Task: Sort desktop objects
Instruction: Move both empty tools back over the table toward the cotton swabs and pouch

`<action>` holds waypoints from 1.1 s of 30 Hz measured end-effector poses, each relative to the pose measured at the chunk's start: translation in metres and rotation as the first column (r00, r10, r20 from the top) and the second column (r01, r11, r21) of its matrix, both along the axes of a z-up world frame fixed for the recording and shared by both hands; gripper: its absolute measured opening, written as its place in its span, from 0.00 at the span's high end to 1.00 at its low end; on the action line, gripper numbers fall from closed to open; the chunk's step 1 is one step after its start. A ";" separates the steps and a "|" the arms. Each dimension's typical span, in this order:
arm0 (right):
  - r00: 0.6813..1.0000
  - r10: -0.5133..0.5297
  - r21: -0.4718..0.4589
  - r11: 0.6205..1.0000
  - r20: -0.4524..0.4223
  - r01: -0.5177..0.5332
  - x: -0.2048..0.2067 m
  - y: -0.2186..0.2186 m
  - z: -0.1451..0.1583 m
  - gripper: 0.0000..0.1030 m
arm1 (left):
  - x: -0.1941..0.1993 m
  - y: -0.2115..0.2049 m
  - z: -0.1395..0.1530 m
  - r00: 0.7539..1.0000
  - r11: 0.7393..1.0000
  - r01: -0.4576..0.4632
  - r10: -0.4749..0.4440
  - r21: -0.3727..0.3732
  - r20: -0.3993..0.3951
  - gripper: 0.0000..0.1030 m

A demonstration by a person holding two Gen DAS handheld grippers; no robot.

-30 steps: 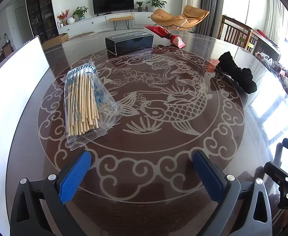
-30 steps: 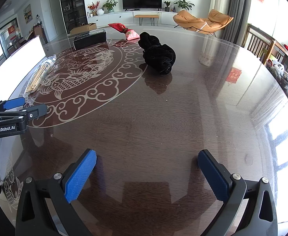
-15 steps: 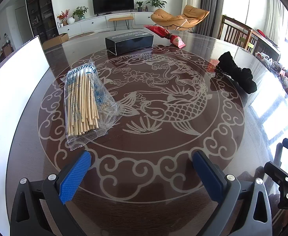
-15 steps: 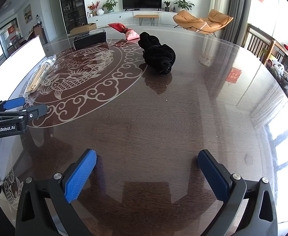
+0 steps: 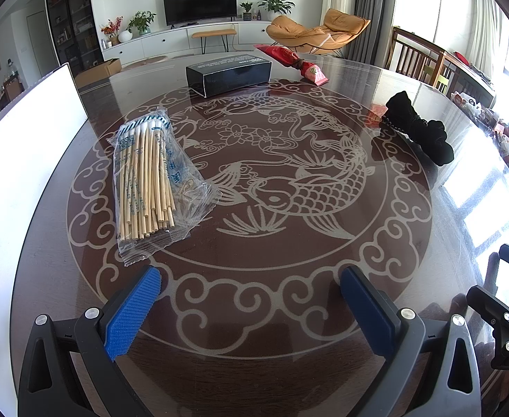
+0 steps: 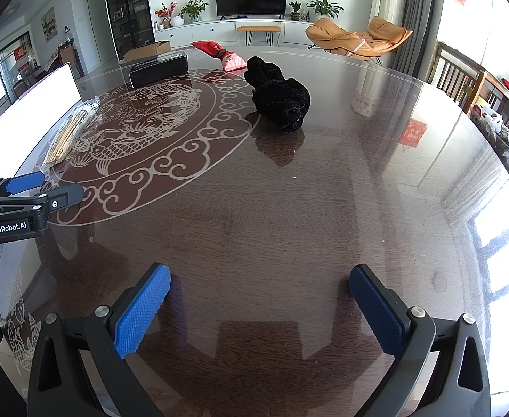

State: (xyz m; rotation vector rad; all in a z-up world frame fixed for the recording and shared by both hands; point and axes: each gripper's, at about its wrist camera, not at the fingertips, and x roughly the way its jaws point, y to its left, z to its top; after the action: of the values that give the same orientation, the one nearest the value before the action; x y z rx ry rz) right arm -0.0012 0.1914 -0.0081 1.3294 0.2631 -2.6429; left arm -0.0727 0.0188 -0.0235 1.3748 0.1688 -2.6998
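on left hand-held gripper, "genrobot.ai" label

swabs bag left, cloth right

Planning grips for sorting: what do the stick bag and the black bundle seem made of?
Stick bag: thin clear plastic film, glossy and crinkled, holding pale wood or bamboo sticks, cotton-tipped it seems. Black bundle: soft matte fabric, fuzzy and folded, probably knit or fleece.

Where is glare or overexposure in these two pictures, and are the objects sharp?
Left wrist view: white panel blown out, window glare on the table at right; bag of cotton swabs sharp. Right wrist view: glare along the right table edge; black cloth sharp, lines bent by the fisheye.
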 end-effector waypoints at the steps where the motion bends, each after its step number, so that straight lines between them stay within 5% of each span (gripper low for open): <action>1: 1.000 0.000 0.000 1.000 0.000 0.000 0.000 0.000 0.000 0.00 | 0.000 0.000 0.000 1.000 1.000 0.000 0.000 0.000 0.000 0.00; 33: 1.000 -0.011 0.001 1.000 -0.001 0.011 0.000 0.000 -0.001 0.00 | 0.000 0.000 0.000 1.000 1.000 0.000 0.000 0.000 0.000 0.00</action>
State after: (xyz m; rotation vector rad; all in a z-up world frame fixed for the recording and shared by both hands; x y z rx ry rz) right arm -0.0014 0.1916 -0.0086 1.3336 0.2572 -2.6528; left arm -0.0726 0.0192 -0.0235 1.3746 0.1689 -2.6999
